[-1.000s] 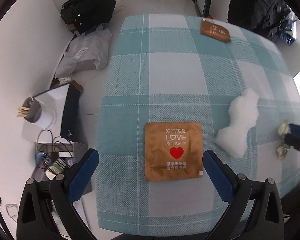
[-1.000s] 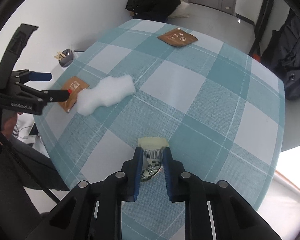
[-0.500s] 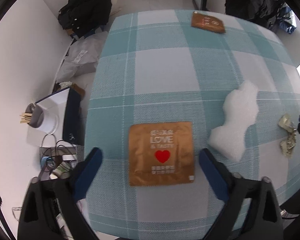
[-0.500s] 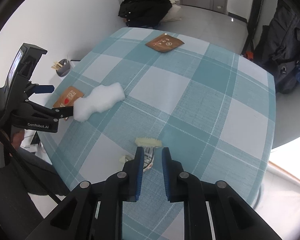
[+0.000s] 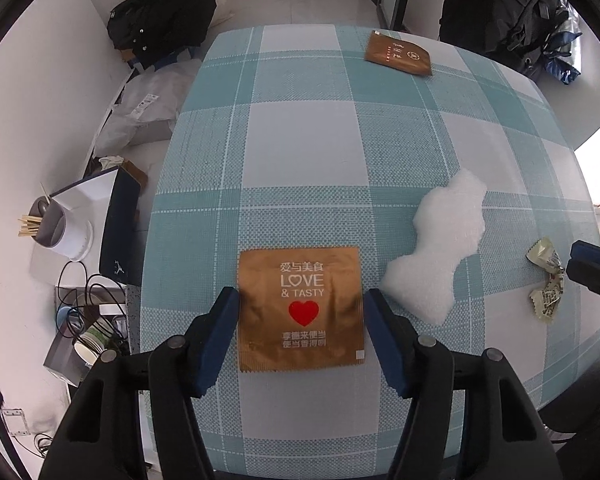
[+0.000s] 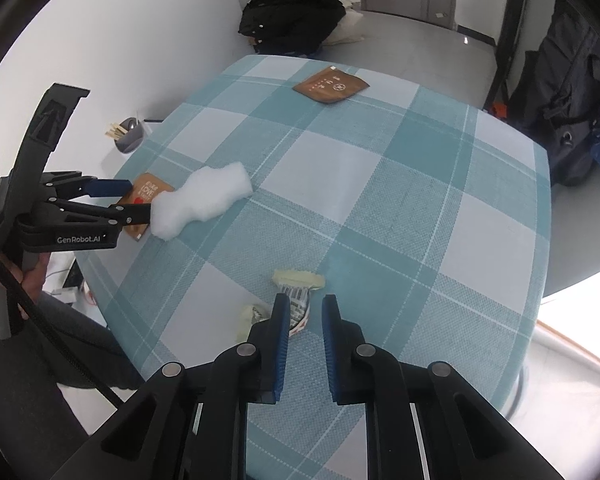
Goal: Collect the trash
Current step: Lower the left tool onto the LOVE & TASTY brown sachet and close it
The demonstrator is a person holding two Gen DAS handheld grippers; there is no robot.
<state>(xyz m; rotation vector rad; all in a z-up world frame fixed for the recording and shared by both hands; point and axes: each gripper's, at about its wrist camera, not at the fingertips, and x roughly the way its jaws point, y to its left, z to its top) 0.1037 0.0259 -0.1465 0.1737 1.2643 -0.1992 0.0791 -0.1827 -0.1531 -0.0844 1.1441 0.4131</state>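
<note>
The brown sachet (image 5: 300, 308) is the flat, square, foil-like piece of trash lying on the checked tablecloth (image 5: 308, 140): golden brown, slightly creased, with white lettering reading "LOVE & TASTY", a red heart below it and a serrated lower edge. It sits near the cloth's near edge, and everything else is placed from it. The left gripper (image 5: 298, 334) straddles it, one blue pad at each side edge, and the jaws are closing with the sachet between them; the pads appear to be just at its edges, with no squeeze visible. Just to the right of the sachet lies a lumpy white foam piece (image 5: 440, 248), apart from it. Farther right again is a crumpled pale wrapper (image 6: 296, 300) with a barcode and a bit of red print, twisted and torn-looking. The right gripper (image 6: 305, 316) has its jaws nearly together, a narrow gap showing, with the wrapper against its left pad; whether it is truly pinched cannot be told. Far beyond the sachet, near the cloth's opposite edge, lies a second brown packet (image 5: 398, 56).
</note>
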